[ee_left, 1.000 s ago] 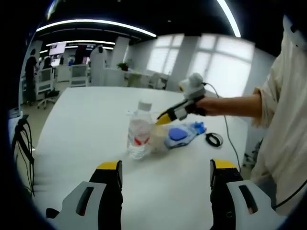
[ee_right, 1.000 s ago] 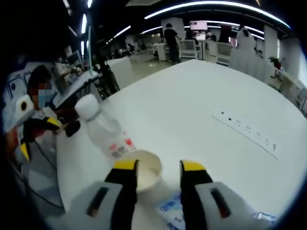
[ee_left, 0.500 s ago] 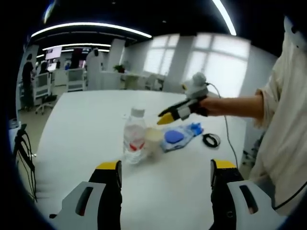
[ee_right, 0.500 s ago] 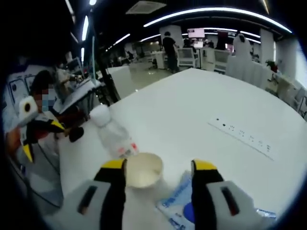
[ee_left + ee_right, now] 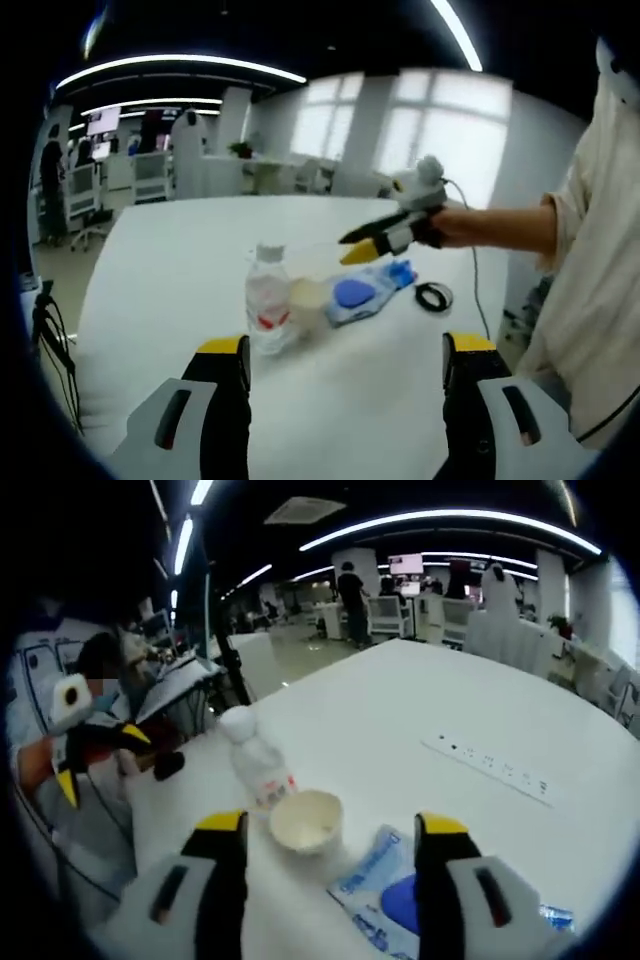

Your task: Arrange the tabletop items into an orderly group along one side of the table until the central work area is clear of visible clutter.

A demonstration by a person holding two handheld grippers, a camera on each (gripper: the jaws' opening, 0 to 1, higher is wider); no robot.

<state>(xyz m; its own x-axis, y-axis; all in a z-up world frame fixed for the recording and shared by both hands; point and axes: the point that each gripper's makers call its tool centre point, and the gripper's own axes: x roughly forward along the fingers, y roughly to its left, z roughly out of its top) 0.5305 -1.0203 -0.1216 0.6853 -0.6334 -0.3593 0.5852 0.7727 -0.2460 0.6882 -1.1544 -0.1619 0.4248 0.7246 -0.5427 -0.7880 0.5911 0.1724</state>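
Where table [image 5: 180, 260] is white, clear bottle [image 5: 267, 312], cream cup [image 5: 307, 820], blue packet [image 5: 385, 892]

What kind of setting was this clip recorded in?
Most likely an open-plan office or lab. A large white table with a built-in power strip fills the foreground; office chairs and a wall screen stand behind it, under long ceiling light strips, with big windows on one side.
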